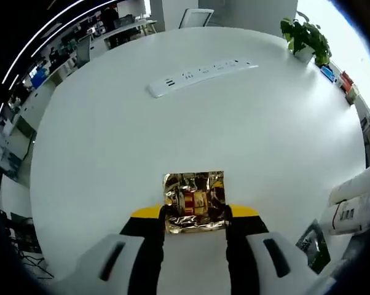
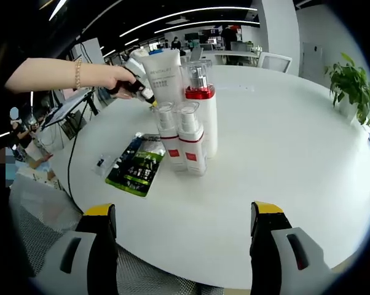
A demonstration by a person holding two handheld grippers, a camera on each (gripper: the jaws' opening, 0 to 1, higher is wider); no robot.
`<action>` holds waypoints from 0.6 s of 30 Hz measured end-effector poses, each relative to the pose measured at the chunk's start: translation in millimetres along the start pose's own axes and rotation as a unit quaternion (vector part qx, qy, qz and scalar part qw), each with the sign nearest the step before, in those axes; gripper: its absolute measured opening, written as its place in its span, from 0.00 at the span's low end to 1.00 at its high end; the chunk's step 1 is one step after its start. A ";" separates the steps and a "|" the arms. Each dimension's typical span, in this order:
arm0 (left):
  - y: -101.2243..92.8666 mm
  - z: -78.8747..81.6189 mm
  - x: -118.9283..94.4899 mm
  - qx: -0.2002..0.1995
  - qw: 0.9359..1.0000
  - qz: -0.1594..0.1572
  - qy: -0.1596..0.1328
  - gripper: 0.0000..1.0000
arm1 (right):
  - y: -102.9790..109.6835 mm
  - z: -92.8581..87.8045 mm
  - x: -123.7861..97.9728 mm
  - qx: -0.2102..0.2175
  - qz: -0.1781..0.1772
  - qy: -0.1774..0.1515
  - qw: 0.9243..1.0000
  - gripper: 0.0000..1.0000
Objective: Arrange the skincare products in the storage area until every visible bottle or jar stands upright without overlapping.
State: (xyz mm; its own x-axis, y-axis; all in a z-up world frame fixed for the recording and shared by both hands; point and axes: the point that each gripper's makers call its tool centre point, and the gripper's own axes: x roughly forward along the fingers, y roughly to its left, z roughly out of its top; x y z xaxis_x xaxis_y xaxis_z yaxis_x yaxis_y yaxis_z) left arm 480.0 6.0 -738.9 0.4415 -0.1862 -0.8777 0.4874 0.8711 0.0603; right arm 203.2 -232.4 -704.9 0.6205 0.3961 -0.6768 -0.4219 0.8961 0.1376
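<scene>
Your left gripper (image 1: 194, 213) is clamped on a gold foil packet (image 1: 194, 201), one yellow-tipped jaw on each side, low over the white table (image 1: 191, 129). The packet carries a red and gold print; its writing is too small to read. In the left gripper view, a white power strip (image 1: 200, 76) lies across the far half of the table and a potted plant (image 1: 305, 37) stands at the far edge. At the right rim two white tubes (image 1: 356, 200) lie sideways, with a dark sachet (image 1: 313, 244) just below them.

Your right gripper (image 2: 184, 216) has its jaws wide apart, holding nothing, just off the near table edge. In the right gripper view, the products stand upright in a tight cluster: a tall white tube (image 2: 163, 75) lettered "REVITALIFT", a red-collared bottle (image 2: 200, 107) with a clear cap, and two small pump bottles (image 2: 181, 138) with red labels in front. A green and black sachet (image 2: 136, 165) lies flat to their left. Your hand (image 2: 114, 78), wearing a bracelet, holds the other gripper beside the tube.
</scene>
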 end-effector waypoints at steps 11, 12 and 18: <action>5.2 9.1 -8.6 0.069 0.997 -0.012 -0.036 0.43 | 2.5 8.6 -4.5 0.015 0.013 -0.018 1.000 0.88; 4.6 9.0 -10.4 0.073 0.997 -0.012 -0.038 0.43 | 3.1 9.5 -4.6 0.020 0.016 -0.022 0.999 0.88; -7.9 12.0 -20.4 0.115 0.989 -0.047 -0.075 0.43 | 9.7 14.4 -9.3 0.014 0.027 -0.030 0.999 0.83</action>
State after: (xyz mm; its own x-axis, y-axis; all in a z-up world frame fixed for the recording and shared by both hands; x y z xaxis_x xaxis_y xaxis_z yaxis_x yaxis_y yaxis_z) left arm 476.1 -2.6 -715.7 0.4838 -0.3415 -0.8058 0.6827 0.7234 0.1033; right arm 202.9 -224.6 -686.9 0.6356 0.4551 -0.6236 -0.4383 0.8777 0.1937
